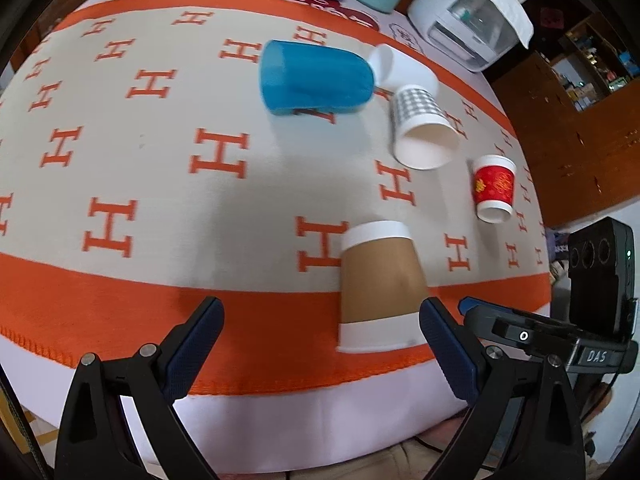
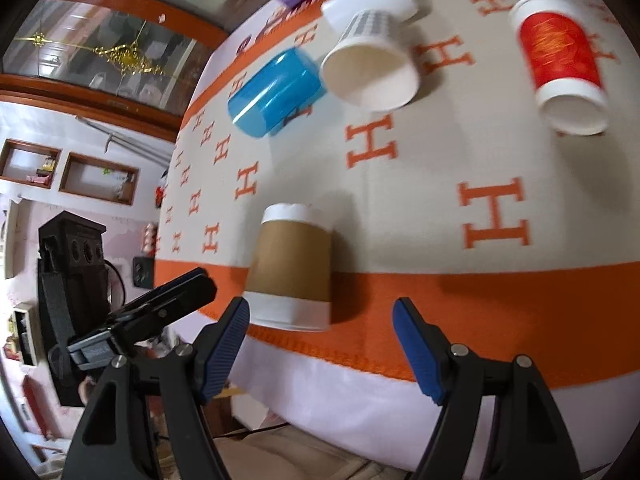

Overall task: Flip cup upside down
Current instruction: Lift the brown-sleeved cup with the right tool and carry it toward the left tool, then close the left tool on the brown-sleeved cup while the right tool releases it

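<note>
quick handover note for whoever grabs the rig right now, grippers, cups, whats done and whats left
Left gripper: open, empty, at the near table edge.
Right gripper: open, empty, alongside it.
Brown cup stands rim down on the orange border, apparently already flipped.
Blue cup, checkered cup, plain white cup and red cup lie on their sides further back.
Left: those four, if all are meant to be flipped.

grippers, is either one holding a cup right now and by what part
Nothing is held. Both the left gripper and right gripper have open jaws, short of the brown cup.
</note>
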Demonstrator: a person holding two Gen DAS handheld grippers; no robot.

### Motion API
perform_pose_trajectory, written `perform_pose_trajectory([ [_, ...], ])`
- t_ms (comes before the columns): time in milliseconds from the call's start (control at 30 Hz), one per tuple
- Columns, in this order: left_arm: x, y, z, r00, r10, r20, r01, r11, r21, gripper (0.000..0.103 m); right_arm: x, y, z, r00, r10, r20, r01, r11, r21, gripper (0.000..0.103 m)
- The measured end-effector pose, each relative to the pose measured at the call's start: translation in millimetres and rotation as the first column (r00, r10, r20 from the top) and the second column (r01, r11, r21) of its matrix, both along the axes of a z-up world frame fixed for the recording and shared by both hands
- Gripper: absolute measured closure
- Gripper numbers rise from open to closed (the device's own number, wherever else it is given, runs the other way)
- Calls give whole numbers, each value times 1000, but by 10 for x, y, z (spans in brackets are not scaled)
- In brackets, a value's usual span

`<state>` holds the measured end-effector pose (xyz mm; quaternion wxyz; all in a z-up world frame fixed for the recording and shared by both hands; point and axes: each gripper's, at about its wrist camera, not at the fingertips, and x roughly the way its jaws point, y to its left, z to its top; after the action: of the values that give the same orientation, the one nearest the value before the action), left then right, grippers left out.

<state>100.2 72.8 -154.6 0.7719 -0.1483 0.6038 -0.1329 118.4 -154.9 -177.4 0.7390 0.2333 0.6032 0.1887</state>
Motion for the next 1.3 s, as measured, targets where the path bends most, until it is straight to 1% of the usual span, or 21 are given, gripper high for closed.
perform_pose_trajectory([
  [67,18,-54,0,1000,-20,-8,20,1000,-9,6,-20,-53,28,999,-25,31,25,1000,-18,29],
  [167,51,-132,-13,998,-49,-28,48,998,-31,6,-19,-123,12,998,-51,40,52,998,-21,29],
  [300,138,-216,-82,994,-78,-70,74,996,-59,6,2,-157,-70,997,-75,18,75,997,-7,29],
  [433,281,-258,-157,987,-106,-122,92,989,-114,7,10,-170,-138,996,-85,-3,85,996,5,29],
  [533,396,-282,-235,978,-112,-174,86,985,-152,9,11,-190,-160,996,-91,-9,91,996,15,29],
  [667,489,-304,-328,970,-109,-217,73,983,-168,9,21,-207,-198,995,-95,-21,95,995,25,29],
  [733,513,-309,-371,967,-108,-231,71,984,-161,11,25,-211,-224,995,-95,-31,96,995,30,29],
  [800,545,-345,-420,960,-119,-255,77,983,-169,18,27,-212,-243,995,-95,-37,96,995,32,29],
  [867,566,-370,-460,952,-134,-274,89,981,-170,27,30,-213,-260,995,-94,-41,96,995,35,29],
  [967,585,-410,-499,945,-147,-292,101,981,-164,29,29,-217,-274,995,-95,-44,96,995,35,29],
  [1033,606,-440,-517,942,-150,-300,105,981,-164,33,26,-221,-281,994,-95,-46,97,995,35,29],
  [1100,627,-463,-526,939,-158,-305,113,980,-161,40,19,-224,-282,994,-96,-47,98,995,35,29],
  [1167,634,-478,-528,936,-164,-310,117,979,-166,42,13,-226,-282,994,-96,-47,98,995,37,29],
  [1267,626,-492,-477,942,-167,-291,130,981,-145,42,-5,-218,-263,995,-94,-38,95,995,29,29],
  [1300,617,-493,-440,947,-165,-274,131,982,-138,42,-16,-211,-251,995,-91,-30,92,996,21,29],
])
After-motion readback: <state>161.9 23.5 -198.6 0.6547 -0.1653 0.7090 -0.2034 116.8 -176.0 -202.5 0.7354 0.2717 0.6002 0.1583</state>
